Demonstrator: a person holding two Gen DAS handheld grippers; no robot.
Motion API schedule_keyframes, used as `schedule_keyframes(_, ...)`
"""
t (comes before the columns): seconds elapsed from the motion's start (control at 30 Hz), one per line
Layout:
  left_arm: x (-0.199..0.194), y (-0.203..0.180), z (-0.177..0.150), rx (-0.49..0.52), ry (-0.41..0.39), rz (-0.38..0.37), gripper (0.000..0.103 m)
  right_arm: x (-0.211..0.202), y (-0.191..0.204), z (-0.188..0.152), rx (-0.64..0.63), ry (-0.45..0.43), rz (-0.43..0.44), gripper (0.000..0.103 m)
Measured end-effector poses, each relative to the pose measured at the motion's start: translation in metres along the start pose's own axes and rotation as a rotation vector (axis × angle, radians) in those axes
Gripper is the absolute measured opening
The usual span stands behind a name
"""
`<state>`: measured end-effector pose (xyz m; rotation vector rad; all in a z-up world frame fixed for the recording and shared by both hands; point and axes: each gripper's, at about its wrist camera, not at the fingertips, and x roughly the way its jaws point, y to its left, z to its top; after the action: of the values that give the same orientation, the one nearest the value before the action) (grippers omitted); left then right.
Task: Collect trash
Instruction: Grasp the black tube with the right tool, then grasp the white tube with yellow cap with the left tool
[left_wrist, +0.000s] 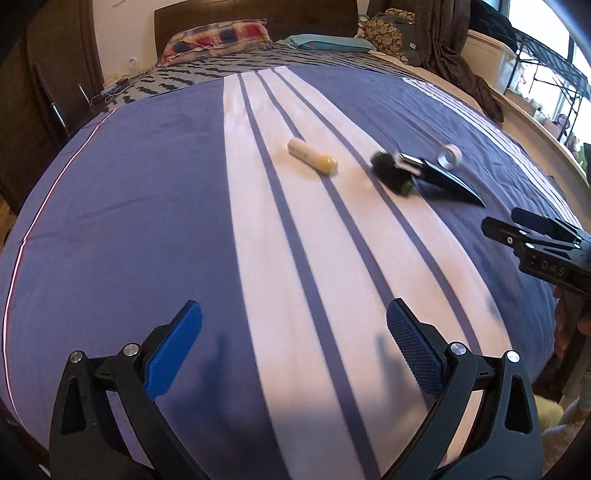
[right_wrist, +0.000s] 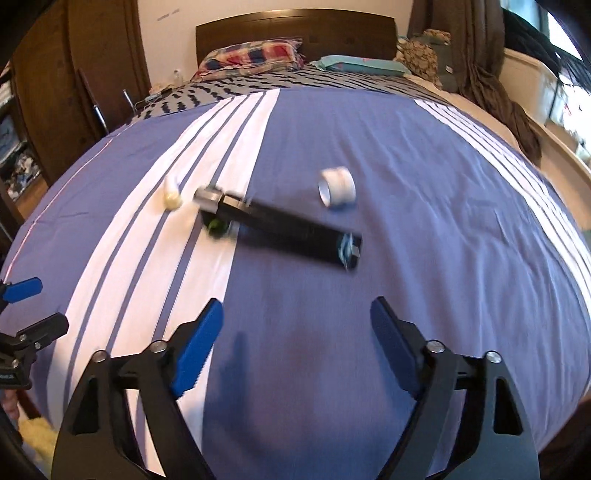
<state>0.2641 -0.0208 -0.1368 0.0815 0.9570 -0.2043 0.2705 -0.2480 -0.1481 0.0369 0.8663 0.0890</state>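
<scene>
Several items lie on the blue and white striped bedspread (left_wrist: 147, 206). A cream tube with a yellow cap (left_wrist: 312, 159) lies mid-bed; it also shows in the right wrist view (right_wrist: 172, 194). A long black object with a silver end (right_wrist: 280, 229) lies beside a dark item with a green part (left_wrist: 391, 173). A white tape roll (right_wrist: 337, 186) lies beyond it, also seen in the left wrist view (left_wrist: 449, 156). My left gripper (left_wrist: 293, 332) is open and empty over the near bed. My right gripper (right_wrist: 297, 328) is open and empty, short of the black object.
Pillows (left_wrist: 218, 38) and a wooden headboard (right_wrist: 295, 26) are at the far end. A dark cloth (left_wrist: 461, 74) hangs over the right bed edge by a window ledge. A wooden wardrobe (right_wrist: 74, 74) stands left. The right gripper shows at the left wrist view's right edge (left_wrist: 539, 240).
</scene>
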Motion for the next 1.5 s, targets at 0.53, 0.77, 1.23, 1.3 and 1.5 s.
schedule_keyframes(0.53,0.063,0.002,0.075,-0.022,0.004,0.023,0.095,0.065,0.012,0.044,-0.169,0.075,-0.015,0.053)
schedule_keyframes(0.77,0.094,-0.002,0.106,-0.051,-0.002,0.008,0.089,0.07,0.022,0.045,-0.189,0.08,0.014,0.029)
schedule_keyframes(1.23,0.14,-0.016,0.146,-0.069,0.065,-0.027,0.053,0.066,0.019,0.048,-0.115,0.097,0.136,0.022)
schedule_keyframes(1.3,0.142,-0.014,0.151,-0.092,0.067,-0.025,0.057,0.063,0.019,0.046,-0.107,0.1,0.143,0.022)
schedule_keyframes(1.5,0.148,-0.009,0.163,-0.128,0.069,-0.039,0.069,0.062,0.016,0.044,-0.076,0.107,0.159,0.022)
